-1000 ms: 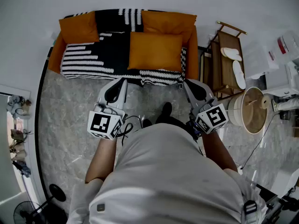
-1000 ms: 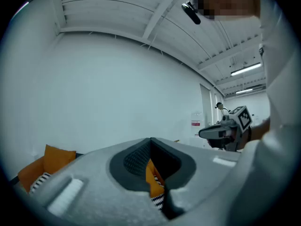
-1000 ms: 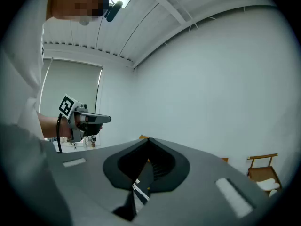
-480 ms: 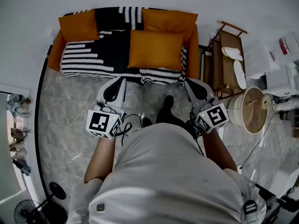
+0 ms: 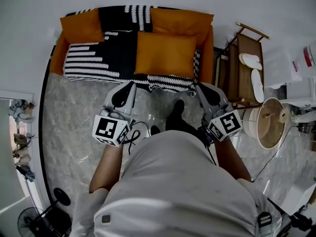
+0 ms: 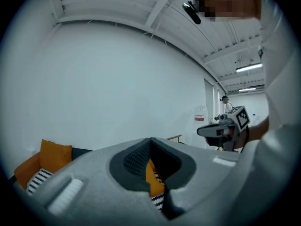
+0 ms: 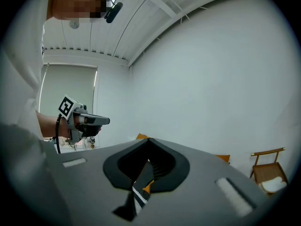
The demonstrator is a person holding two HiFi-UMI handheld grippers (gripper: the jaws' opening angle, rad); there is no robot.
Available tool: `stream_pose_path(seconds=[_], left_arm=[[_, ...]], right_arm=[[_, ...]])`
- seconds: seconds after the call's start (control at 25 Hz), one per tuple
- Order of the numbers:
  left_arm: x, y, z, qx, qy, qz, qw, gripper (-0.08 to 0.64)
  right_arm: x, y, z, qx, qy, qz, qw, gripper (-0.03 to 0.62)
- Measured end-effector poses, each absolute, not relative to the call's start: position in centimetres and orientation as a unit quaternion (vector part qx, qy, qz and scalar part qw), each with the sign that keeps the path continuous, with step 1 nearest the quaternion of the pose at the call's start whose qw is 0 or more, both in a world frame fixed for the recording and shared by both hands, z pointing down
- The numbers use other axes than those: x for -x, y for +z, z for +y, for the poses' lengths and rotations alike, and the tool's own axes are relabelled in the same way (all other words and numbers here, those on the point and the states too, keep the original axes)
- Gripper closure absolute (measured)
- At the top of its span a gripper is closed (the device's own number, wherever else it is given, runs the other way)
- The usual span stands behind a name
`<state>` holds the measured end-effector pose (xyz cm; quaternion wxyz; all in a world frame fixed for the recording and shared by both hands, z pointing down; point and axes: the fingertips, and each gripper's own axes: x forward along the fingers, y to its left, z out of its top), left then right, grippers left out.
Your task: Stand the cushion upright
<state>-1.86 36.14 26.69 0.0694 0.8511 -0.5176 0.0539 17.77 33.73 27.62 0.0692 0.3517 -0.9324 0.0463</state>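
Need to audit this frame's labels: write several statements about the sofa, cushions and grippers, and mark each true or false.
1. The left gripper and right gripper are both shut and empty. True.
2. One cushion lies flat on the sofa seat. True.
3. The cushions are blue. False: they are orange.
4. The right gripper's fingers clamp the flat cushion. False: they are closed on nothing, short of it.
5. White slippers lie on the sofa. False: they rest on the wooden rack beside it.
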Motion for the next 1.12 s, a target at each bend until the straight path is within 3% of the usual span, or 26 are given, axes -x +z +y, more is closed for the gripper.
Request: stream_pose_path(seconds=[0.52,1.12], left_arm=[[-5.4,26.8,20.2,-0.843,0.066,-0.530,0.069,0.558],[-11.1,29.2,11.6,-0.871,0.056,-0.478,0.097,0.557]], right_arm=[[-25.3,27.9,17.6,-0.340,0.058,-0.937,0.054,0.582],[-29.4,30.1,11.8,-0.352,0.076,-0.930,0.075,0.581]])
